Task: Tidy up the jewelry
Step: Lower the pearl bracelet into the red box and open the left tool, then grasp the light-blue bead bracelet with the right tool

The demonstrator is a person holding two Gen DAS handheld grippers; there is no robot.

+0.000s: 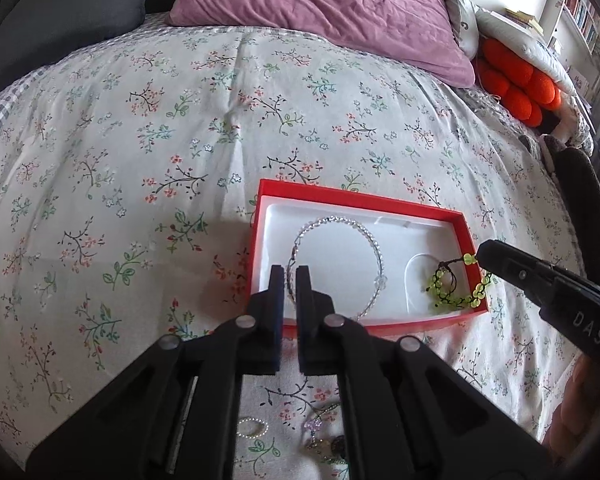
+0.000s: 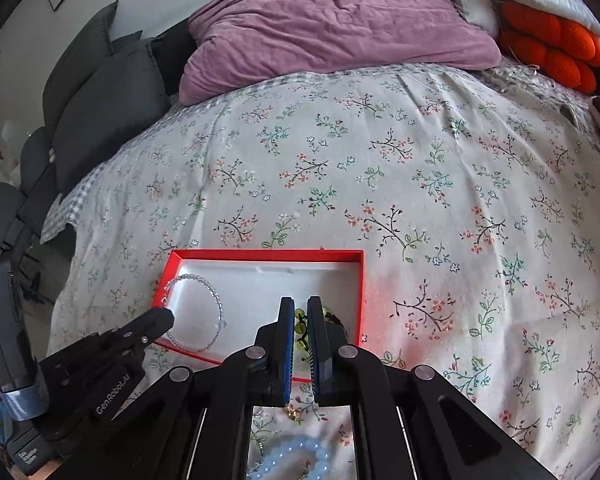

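A shallow red box (image 1: 360, 200) (image 2: 260, 255) with a white lining lies on the flowered bedspread (image 1: 140, 140). Inside it on the left lies a clear crystal bead bracelet (image 1: 336, 220) (image 2: 216, 298). My left gripper (image 1: 291, 270) (image 2: 166, 316) is shut on the bracelet's left strand, low in the box. At the box's right end, a green bead bracelet (image 1: 444, 284) (image 2: 299, 313) on dark cord droops over the red rim. My right gripper (image 2: 300, 302) (image 1: 482, 256) is shut on it, with green beads showing between its pads.
Loose jewelry lies on the bedspread under the grippers: a small pearl loop (image 1: 252, 427), a purple piece (image 1: 312, 426), a pale blue bead bracelet (image 2: 296, 460). A purple pillow (image 1: 320, 12), orange cushion (image 1: 520, 84) and dark grey cushions (image 2: 100, 120) line the far side.
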